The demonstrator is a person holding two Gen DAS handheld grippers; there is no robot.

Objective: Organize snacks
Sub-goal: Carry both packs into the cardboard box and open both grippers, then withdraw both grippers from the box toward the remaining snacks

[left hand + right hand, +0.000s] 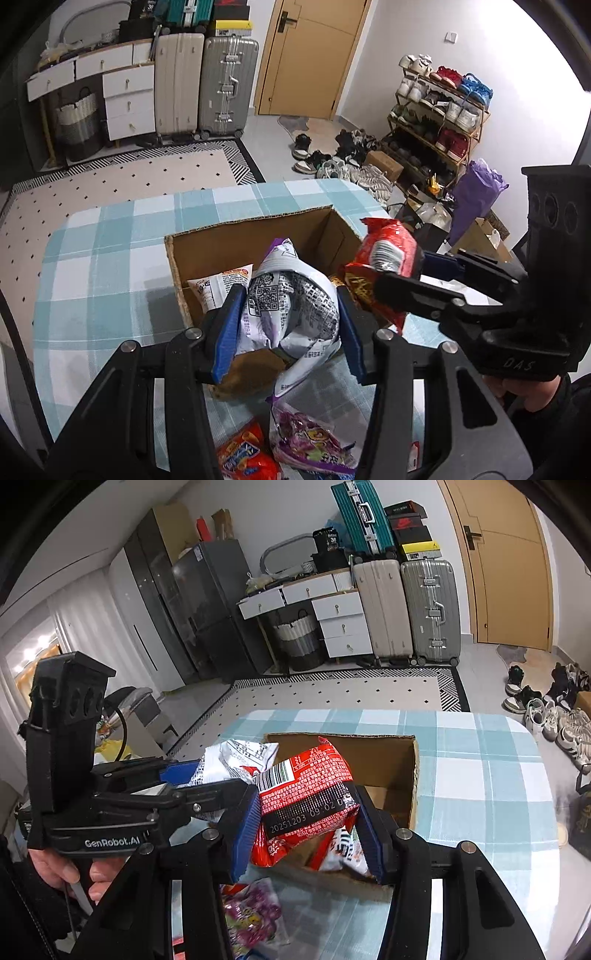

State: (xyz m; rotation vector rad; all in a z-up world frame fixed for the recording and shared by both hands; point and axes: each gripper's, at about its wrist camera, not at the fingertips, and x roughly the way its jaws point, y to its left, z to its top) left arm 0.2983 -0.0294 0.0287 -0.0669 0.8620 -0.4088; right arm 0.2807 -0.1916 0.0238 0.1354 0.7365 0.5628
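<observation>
Now your left gripper (291, 325) clamps a white-and-purple snack bag (291, 306) between its blue pads, above the open cardboard box (236, 240). Just beside it, your right gripper (308, 823) pinches a red snack packet (306, 794), likewise over the box.

Far wall: beige hard-shell suitcase (179, 83) touching grey ribbed aluminium suitcase (228, 85); white drawer unit (127, 99) left; tan wooden door (312, 55) right. Far right: metal shoe rack (439, 122).
</observation>
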